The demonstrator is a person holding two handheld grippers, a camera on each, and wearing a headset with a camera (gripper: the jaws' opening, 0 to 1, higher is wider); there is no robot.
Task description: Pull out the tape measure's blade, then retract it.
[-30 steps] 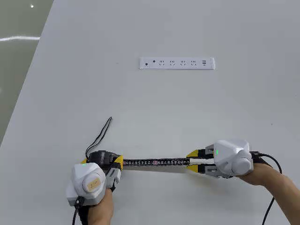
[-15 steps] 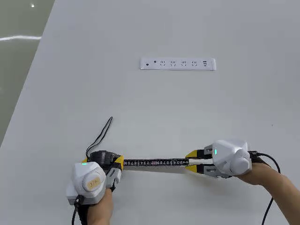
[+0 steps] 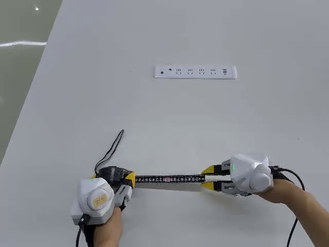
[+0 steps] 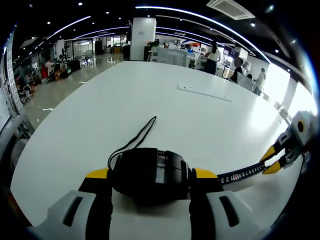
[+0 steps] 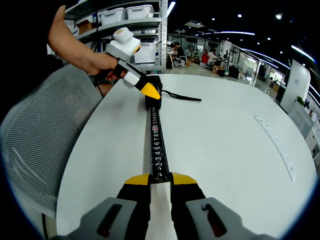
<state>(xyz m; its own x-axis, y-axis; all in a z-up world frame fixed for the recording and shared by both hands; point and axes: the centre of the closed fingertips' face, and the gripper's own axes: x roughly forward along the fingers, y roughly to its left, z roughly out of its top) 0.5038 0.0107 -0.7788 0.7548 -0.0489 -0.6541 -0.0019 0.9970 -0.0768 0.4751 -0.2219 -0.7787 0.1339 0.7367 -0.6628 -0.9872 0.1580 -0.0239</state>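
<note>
Tape measure (image 3: 114,174) lies on the white surface (image 3: 205,123), well apart from the power strip (image 3: 195,71), on the person's side of it and out past its left end. Its black loop (image 3: 109,150) trails from the case back toward the power strip.

The left claw (image 4: 151,175) is clenched around the dark case, one yellow tip against each flank, holding it down flat. From the case the blade (image 3: 169,179) runs out straight and low over the surface, roughly parallel to the power strip, with its numbers facing up. The right claw (image 3: 208,177) holds the blade's far end, on the near side of the power strip's middle. In the right gripper view its two yellow pads (image 5: 137,179) press against the blade's edges at the very tip, so it is grasping the blade, not just resting by it.

As I read it, the first half of the job is well under way, perhaps finished. A fair stretch of blade is drawn out between the two claws and looks taut. Whether the pull is meant to go further, I cannot say.

The retracting is all left to do. The blade has to feed back into the case, best with the right claw walking the tip home while the left keeps the case pinned, so it does not snap back.
</note>
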